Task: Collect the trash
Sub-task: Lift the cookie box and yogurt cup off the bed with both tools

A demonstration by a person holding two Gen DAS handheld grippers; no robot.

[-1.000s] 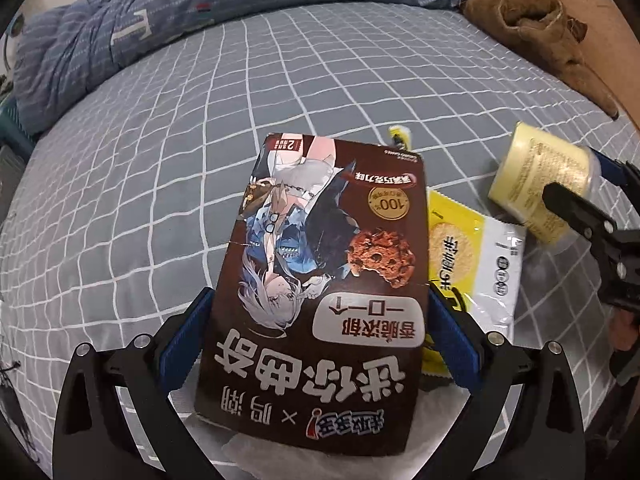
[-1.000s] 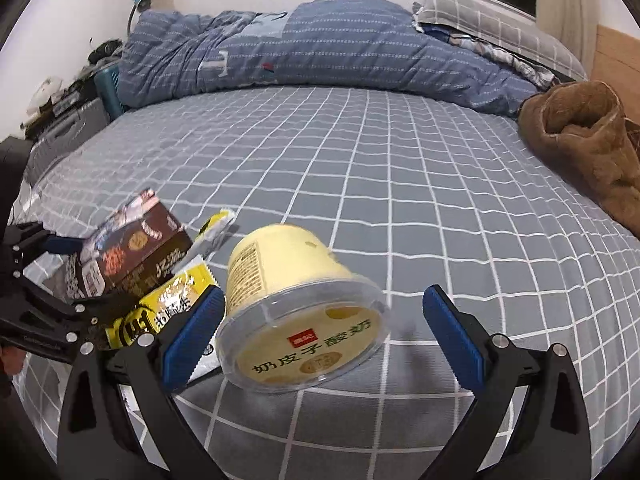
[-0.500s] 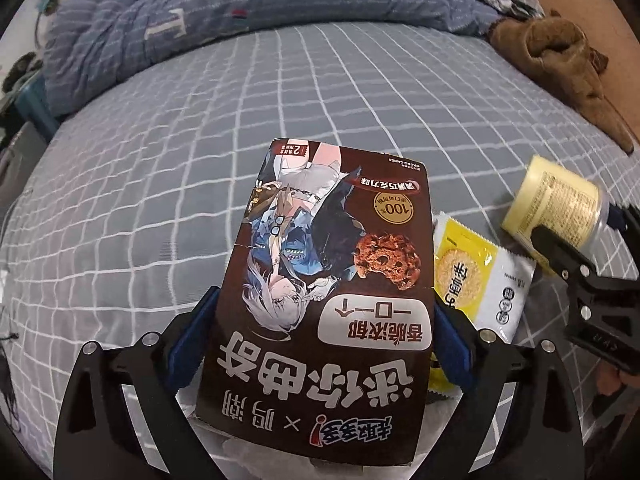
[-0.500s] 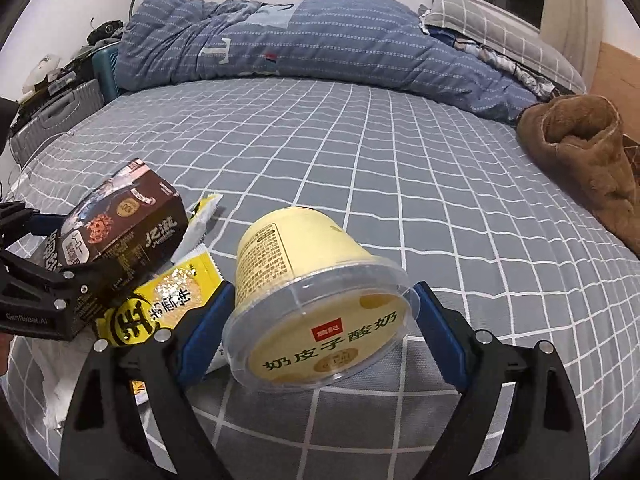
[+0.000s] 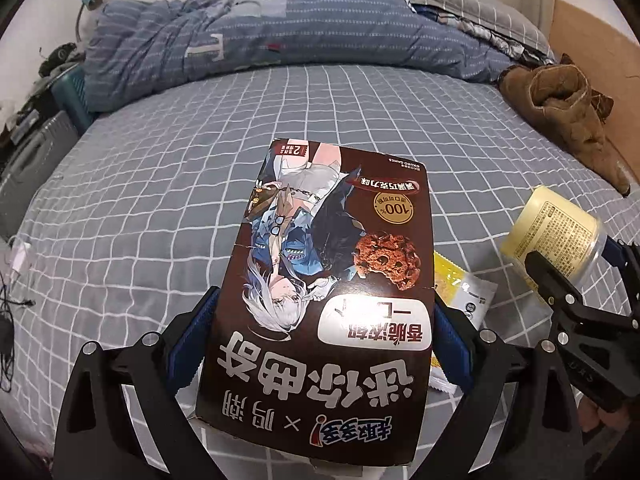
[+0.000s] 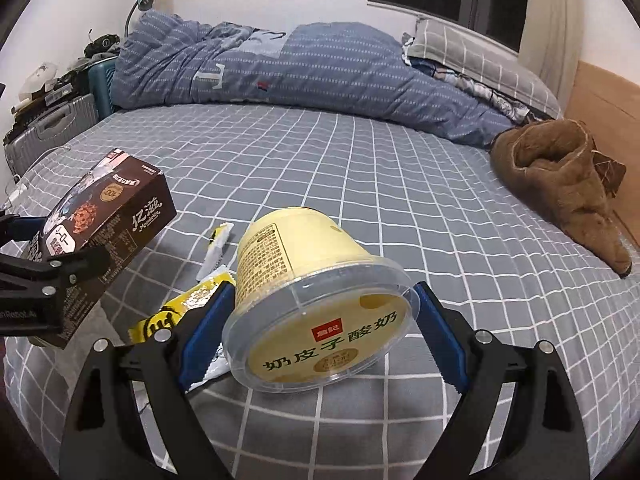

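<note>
Your left gripper (image 5: pixel 320 344) is clamped on the brown cookie box (image 5: pixel 336 280), and your right gripper (image 6: pixel 320 336) is squeezed onto the yellow yogurt cup (image 6: pixel 316 304) lying on its side, both held up off the grid-pattern bed sheet (image 6: pixel 360 184). A yellow snack wrapper (image 5: pixel 464 292) lies on the sheet between them, with a small white packet (image 6: pixel 216 248) just past it. Further back there's a brown fuzzy boot (image 6: pixel 568 184) and the rumpled blue duvet (image 6: pixel 280 68)
</note>
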